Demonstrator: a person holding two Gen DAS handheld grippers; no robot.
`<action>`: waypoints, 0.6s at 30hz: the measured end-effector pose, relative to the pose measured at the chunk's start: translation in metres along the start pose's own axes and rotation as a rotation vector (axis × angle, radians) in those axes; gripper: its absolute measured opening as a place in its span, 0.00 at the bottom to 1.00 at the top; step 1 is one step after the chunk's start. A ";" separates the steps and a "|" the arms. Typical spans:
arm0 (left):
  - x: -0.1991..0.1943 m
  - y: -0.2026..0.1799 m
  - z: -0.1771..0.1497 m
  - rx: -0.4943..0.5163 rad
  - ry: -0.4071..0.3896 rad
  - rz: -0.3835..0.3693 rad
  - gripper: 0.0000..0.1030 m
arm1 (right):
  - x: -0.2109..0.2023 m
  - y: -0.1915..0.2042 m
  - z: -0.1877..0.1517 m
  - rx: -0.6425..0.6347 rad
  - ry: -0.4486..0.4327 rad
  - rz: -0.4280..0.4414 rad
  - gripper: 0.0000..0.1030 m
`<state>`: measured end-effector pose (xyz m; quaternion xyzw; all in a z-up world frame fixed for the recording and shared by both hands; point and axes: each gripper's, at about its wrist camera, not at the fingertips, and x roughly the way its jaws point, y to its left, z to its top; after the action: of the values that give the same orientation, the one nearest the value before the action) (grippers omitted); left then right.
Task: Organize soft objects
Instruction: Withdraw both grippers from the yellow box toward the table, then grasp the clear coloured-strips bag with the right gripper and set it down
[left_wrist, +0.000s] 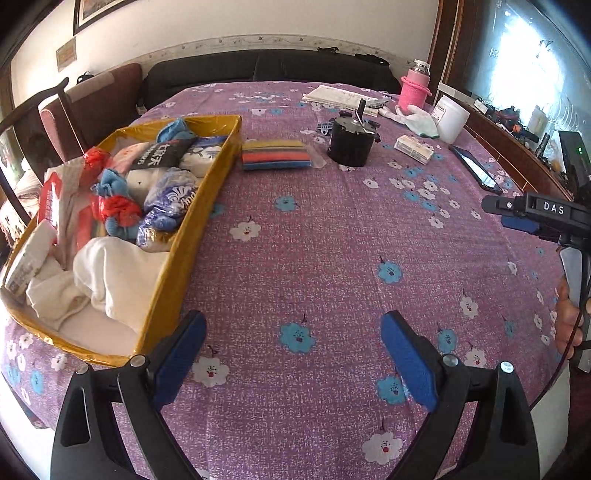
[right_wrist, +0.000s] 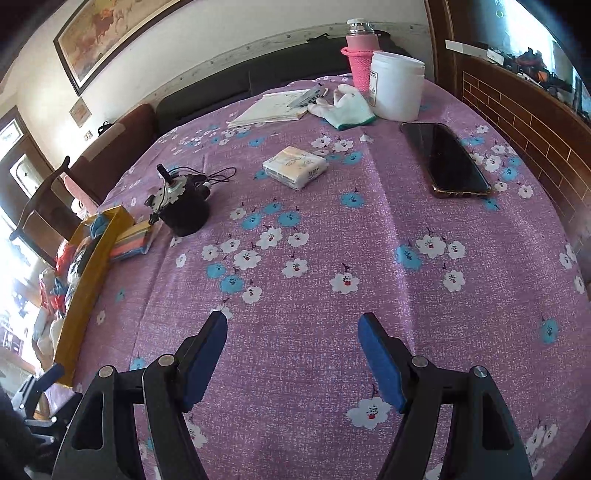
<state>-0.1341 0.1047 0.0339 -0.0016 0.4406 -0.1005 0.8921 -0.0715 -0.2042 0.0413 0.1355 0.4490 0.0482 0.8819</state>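
The blue-padded fingers (left_wrist: 410, 362) of the left gripper (left_wrist: 293, 354) and of the right gripper (right_wrist: 293, 356) stand spread wide with nothing between them, both poised above a surface (right_wrist: 332, 332) draped in purple cloth printed with white and blue flowers. Along the cloth's left side lies a long yellow box (left_wrist: 207, 206), filled with soft objects: white cloth (left_wrist: 110, 273), blue and red fabric (left_wrist: 118, 206) and plastic-wrapped packs (left_wrist: 168, 203). Just beside the box's far end rests a striped stack of sponge cloths (left_wrist: 275, 155) in yellow, orange and blue, outside the box. Near it stands a black cylindrical device (left_wrist: 351, 142) with a cable. Farther off sit a white plastic jar (right_wrist: 397, 86), a pink flask (right_wrist: 360, 59), a dark phone (right_wrist: 447, 158), a white glove (right_wrist: 345, 105) touching the jar's base, and a small pack of tissues (right_wrist: 295, 166) lying alone in the middle.
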 end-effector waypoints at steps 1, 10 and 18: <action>0.003 0.002 0.000 -0.012 0.006 -0.013 0.92 | 0.002 0.011 0.004 -0.020 0.002 0.012 0.75; 0.019 0.006 -0.021 -0.010 -0.078 -0.019 1.00 | 0.037 0.154 0.036 -0.290 0.026 0.082 0.76; 0.017 0.010 -0.021 -0.005 -0.092 -0.036 1.00 | 0.108 0.242 0.077 -0.347 0.096 -0.017 0.63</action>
<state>-0.1391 0.1133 0.0067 -0.0161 0.3994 -0.1152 0.9094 0.0633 0.0344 0.0690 -0.0247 0.4766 0.1239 0.8700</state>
